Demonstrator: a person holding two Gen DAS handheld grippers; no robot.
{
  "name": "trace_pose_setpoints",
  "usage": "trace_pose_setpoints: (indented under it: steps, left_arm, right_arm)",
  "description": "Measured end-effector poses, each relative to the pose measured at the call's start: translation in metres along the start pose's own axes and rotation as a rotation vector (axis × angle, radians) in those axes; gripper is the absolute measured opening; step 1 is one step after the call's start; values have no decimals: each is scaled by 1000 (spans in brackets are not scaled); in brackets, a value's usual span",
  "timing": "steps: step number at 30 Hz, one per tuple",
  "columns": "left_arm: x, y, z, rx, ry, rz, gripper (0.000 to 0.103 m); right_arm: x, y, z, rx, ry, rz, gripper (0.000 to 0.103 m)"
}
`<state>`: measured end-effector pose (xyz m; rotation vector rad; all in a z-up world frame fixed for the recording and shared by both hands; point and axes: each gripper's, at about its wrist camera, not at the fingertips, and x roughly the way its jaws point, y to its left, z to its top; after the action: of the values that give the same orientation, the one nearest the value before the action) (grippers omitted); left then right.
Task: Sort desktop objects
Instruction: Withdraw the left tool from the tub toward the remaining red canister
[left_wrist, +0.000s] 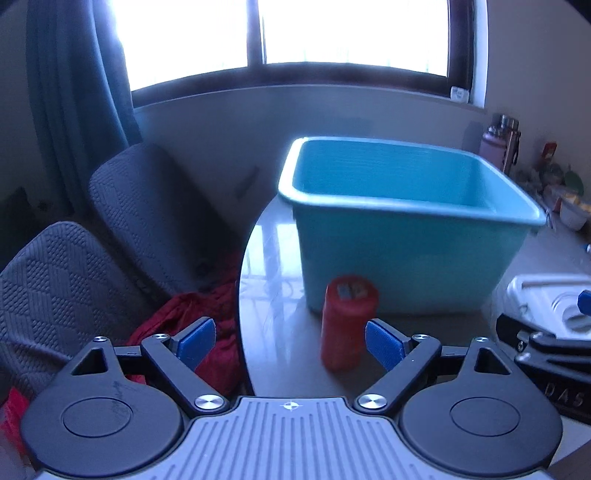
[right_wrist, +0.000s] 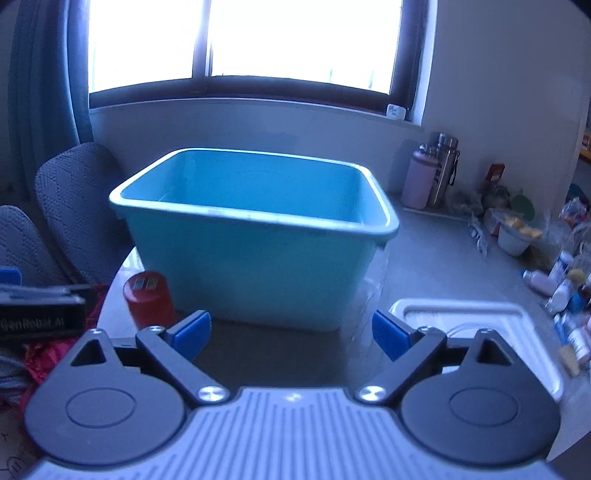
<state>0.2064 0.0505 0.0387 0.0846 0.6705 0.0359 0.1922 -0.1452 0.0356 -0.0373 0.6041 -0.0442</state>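
Note:
A red cylindrical canister (left_wrist: 347, 325) stands upright on the grey table (left_wrist: 280, 369), just in front of a teal plastic bin (left_wrist: 406, 266). My left gripper (left_wrist: 291, 343) is open around the canister, which sits close to the right blue pad (left_wrist: 384, 347) and well apart from the left one. My right gripper (right_wrist: 291, 336) is open and empty, facing the teal bin (right_wrist: 251, 273). The red canister (right_wrist: 147, 299) shows at its lower left. A faint clear object (right_wrist: 369, 295) stands at the bin's near right corner. The bin's inside looks empty.
A white tray (right_wrist: 480, 314) lies right of the bin. Bottles (right_wrist: 432, 173) and small clutter (right_wrist: 554, 280) crowd the far right of the table. Two grey chairs (left_wrist: 147, 214) and a red cloth (left_wrist: 192, 317) lie left of the table's edge.

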Motion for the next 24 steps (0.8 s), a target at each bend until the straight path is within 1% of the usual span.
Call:
trace_pose_setpoints:
  steps: [2,8,14,19,24]
  left_arm:
    - [-3,1,-11,7,5,19,90]
    - [-6,4,-38,-8,18,44,90]
    - [-5,10,-65,-34,40,61,90]
    - [-3,11,-76,-47,45,63,90]
    - [-1,4,-81,-47,37,46,90]
  right_arm:
    - [-1,4,-10,3,8,16,95]
    - [-4,8,-38,-5,36,37,95]
    - [-8,16,-61,-27,40,56,95]
    - [-12,17,-74,-20,49,64,95]
    - [-14,14,-80,-23,57,56,95]
